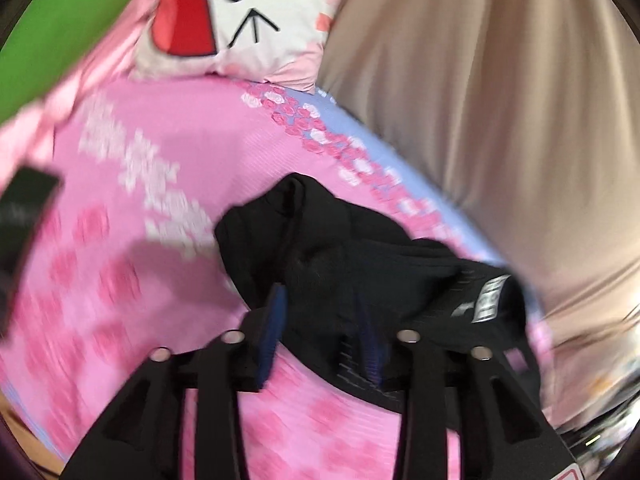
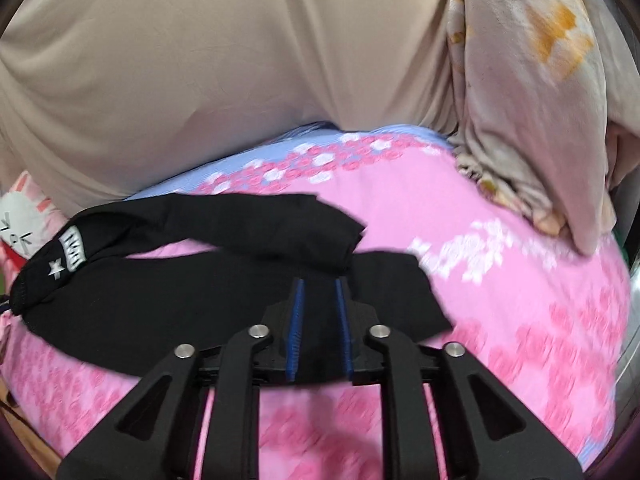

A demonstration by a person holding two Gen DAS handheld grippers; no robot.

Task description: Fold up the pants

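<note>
Black pants (image 2: 192, 280) lie across a pink flowered bed sheet (image 2: 500, 320), with a white label near the waistband at the left. In the left wrist view the pants (image 1: 340, 256) are bunched up with the label at the right. My left gripper (image 1: 320, 312) has its jaws apart, with the black cloth lying between and over its blue pads (image 1: 276, 312). My right gripper (image 2: 319, 292) sits over the pants' near edge with its blue pads (image 2: 297, 320) a small gap apart; black cloth lies under them, and no grip is visible.
A large beige cushion (image 2: 200, 80) lines the far side of the bed. A patterned beige cloth (image 2: 540, 120) hangs at the right. A cat-face pillow (image 1: 240, 16) and a green object (image 1: 60, 32) are beyond the sheet. A black object (image 1: 24, 216) is at the left edge.
</note>
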